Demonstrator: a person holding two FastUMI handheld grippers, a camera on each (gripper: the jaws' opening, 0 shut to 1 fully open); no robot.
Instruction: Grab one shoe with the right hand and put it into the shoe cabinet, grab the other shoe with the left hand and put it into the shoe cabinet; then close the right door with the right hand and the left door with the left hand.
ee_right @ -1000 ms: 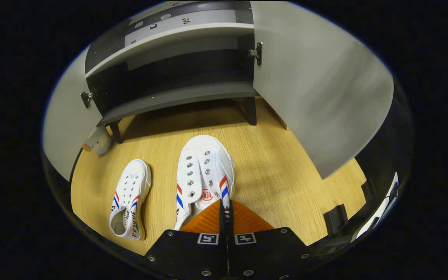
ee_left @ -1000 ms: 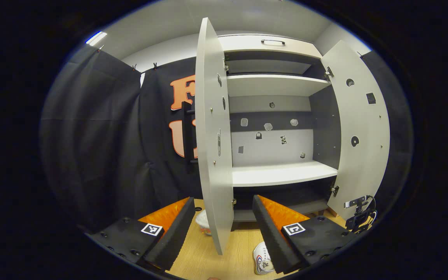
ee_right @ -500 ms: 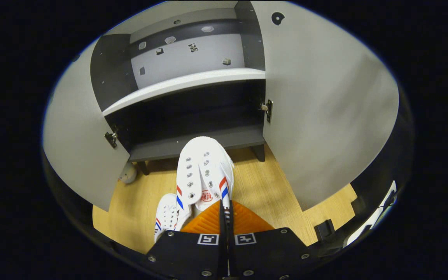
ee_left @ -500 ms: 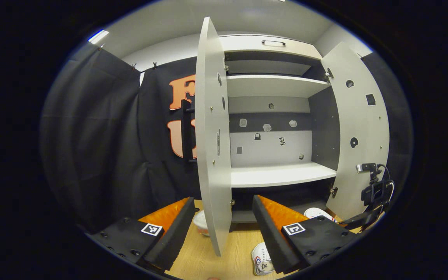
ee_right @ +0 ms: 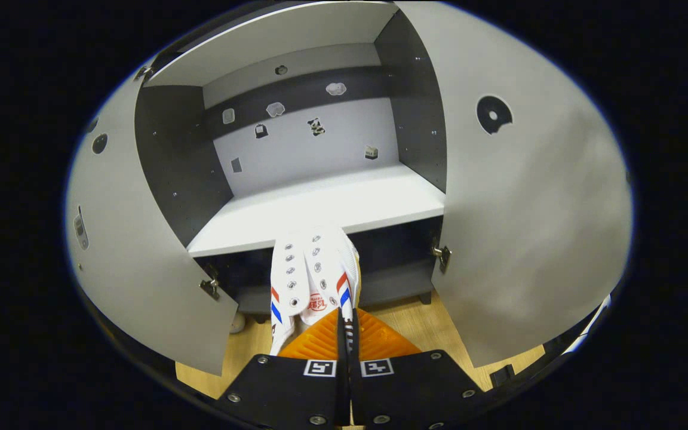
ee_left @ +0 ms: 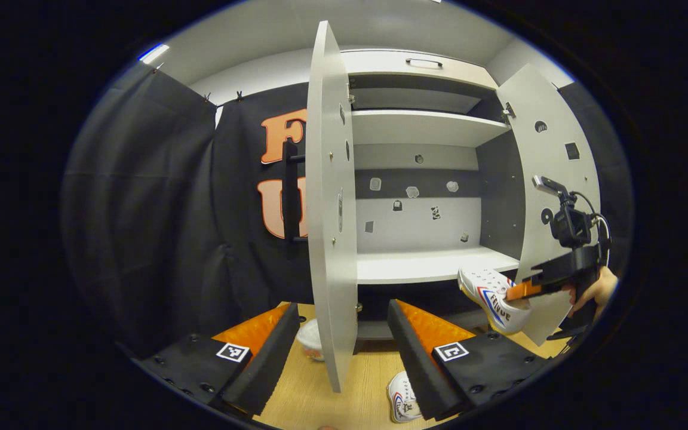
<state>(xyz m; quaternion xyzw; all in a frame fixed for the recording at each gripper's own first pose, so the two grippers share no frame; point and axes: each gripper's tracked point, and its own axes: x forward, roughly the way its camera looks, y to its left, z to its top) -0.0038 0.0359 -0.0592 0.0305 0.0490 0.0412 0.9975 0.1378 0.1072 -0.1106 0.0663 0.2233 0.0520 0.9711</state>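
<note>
Shoe cabinet [ee_right: 320, 203] stands with both doors swung wide and nothing shelved yet: your right gripper [ee_right: 344, 325], clenched on the first shoe [ee_right: 311, 272], holds it at the shelf's front edge, your left gripper [ee_left: 338, 334] waits released, the second shoe [ee_left: 401, 403] lies on the floor, lettering on both too small to read.

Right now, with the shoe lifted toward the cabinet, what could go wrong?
1. The right tool pinches only the held shoe at its rear edge, so it may slip or swing.
2. Its toe sits at the white shelf lip and could catch there.
3. The other shoe lies underfoot beside the left tool.
</note>
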